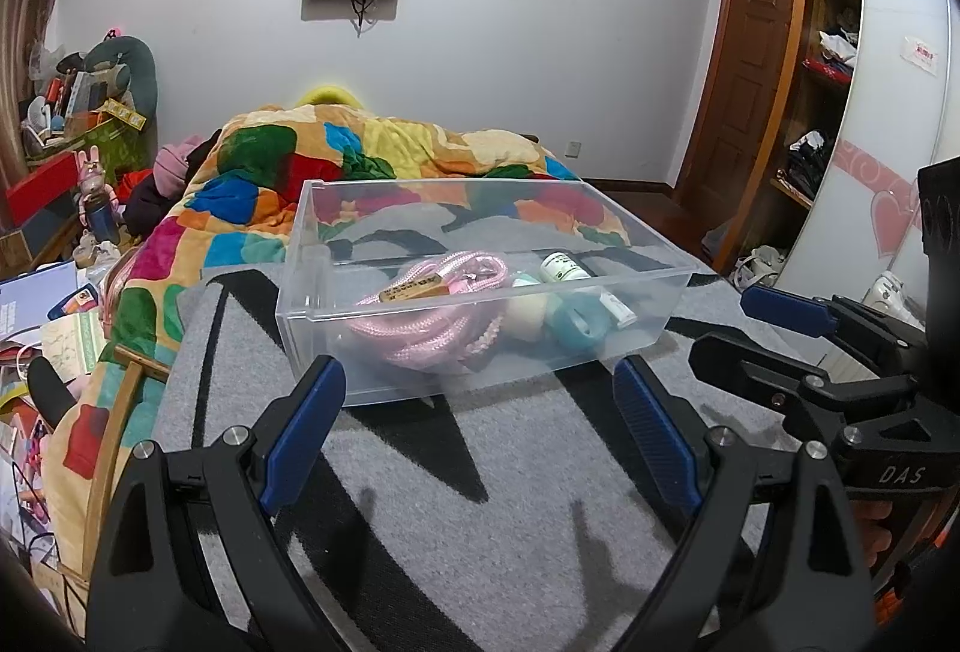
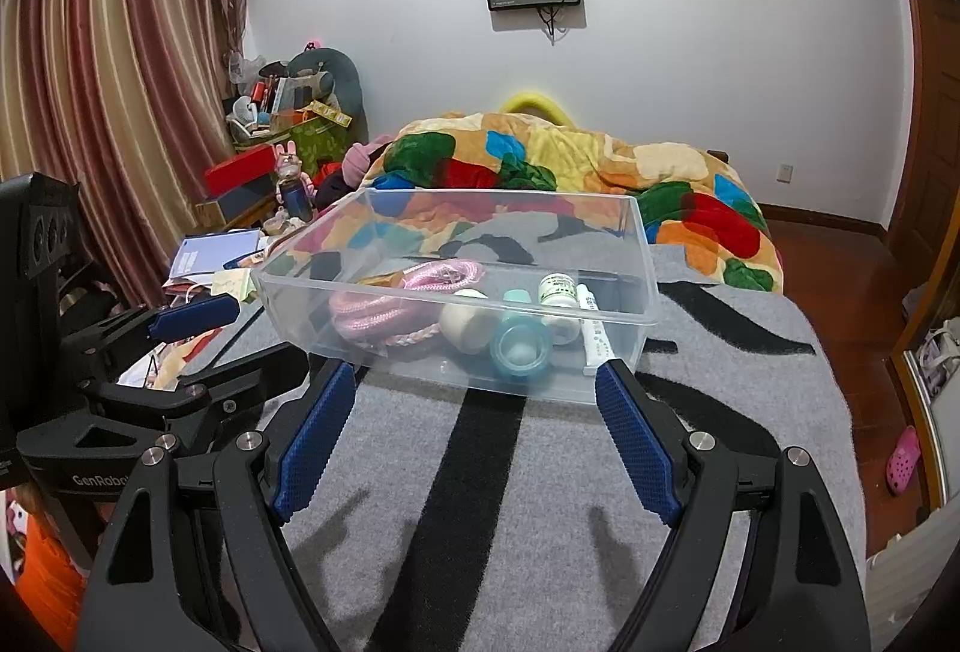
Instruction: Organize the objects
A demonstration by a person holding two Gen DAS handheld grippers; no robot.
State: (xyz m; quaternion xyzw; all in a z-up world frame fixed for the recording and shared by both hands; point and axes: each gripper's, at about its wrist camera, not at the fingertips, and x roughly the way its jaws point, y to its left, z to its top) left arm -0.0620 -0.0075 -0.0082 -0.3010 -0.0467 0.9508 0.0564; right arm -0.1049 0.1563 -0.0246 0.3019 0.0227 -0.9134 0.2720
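A clear plastic box (image 1: 300, 262) (image 2: 642, 256) stands on the grey and black blanket. Inside lie a pink rope coil (image 1: 420, 334) (image 2: 366, 313), a cream roll (image 1: 528, 313) (image 2: 465, 328), a teal tape roll (image 1: 579, 322) (image 2: 521, 349), a small white bottle (image 1: 564, 268) (image 2: 555, 289) and a white tube (image 2: 597, 337). My left gripper (image 1: 480, 382) is open and empty just in front of the box. My right gripper (image 2: 474, 388) is open and empty at the box's near wall. Each gripper shows in the other's view, the right one (image 1: 798, 316) and the left one (image 2: 198, 316).
A colourful quilt (image 1: 360, 153) (image 2: 570, 159) is bunched up behind the box. Cluttered boxes, papers and toys (image 1: 72, 141) (image 2: 276, 141) crowd the left side. A wardrobe and wooden door (image 1: 780, 81) stand to the right. Screens hang on the far wall.
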